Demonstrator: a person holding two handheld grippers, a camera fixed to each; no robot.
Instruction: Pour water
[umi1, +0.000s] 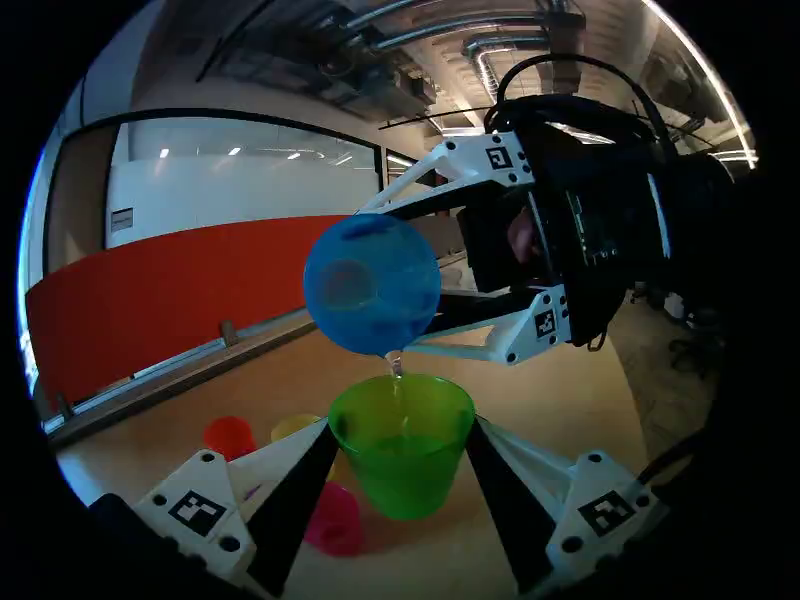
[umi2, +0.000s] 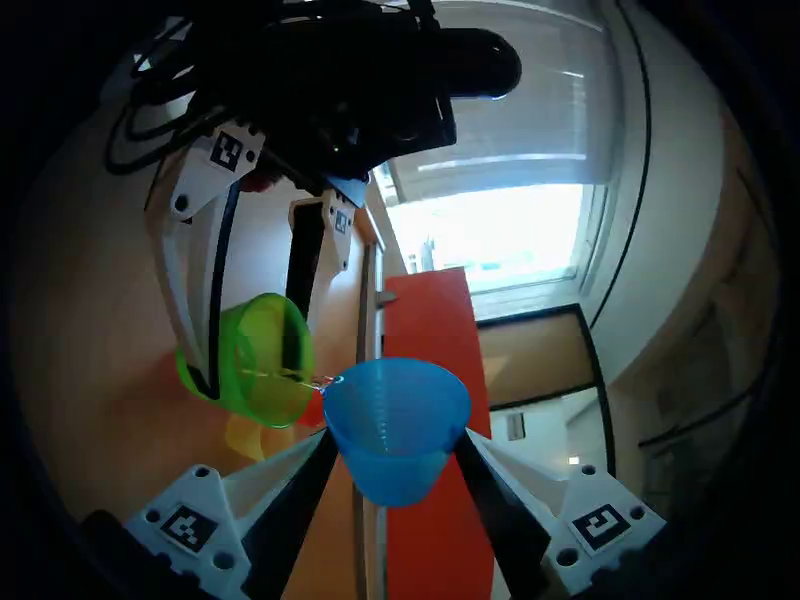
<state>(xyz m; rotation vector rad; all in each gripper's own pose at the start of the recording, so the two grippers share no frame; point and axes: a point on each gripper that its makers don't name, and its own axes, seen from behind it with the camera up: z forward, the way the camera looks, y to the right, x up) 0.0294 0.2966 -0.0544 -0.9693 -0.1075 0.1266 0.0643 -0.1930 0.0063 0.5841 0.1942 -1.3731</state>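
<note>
Operator: Any legible text, numbers or brand marks?
Technician: None. Black-and-white square markers (umi1: 196, 511) carry coded patterns only, no characters. Wall placard (umi1: 121, 220): too small and blurred to read

**Bright window, hard contrast**

Daylight pours through the window (umi2: 500, 235), blown out white in the right gripper view; whatever stands against it goes near black. A ceiling strip light (umi1: 712, 80) glares in the left gripper view. Lines bow toward the edges. The green cup (umi1: 403, 450) and blue cup (umi1: 372, 285) glow, sharp.
</note>
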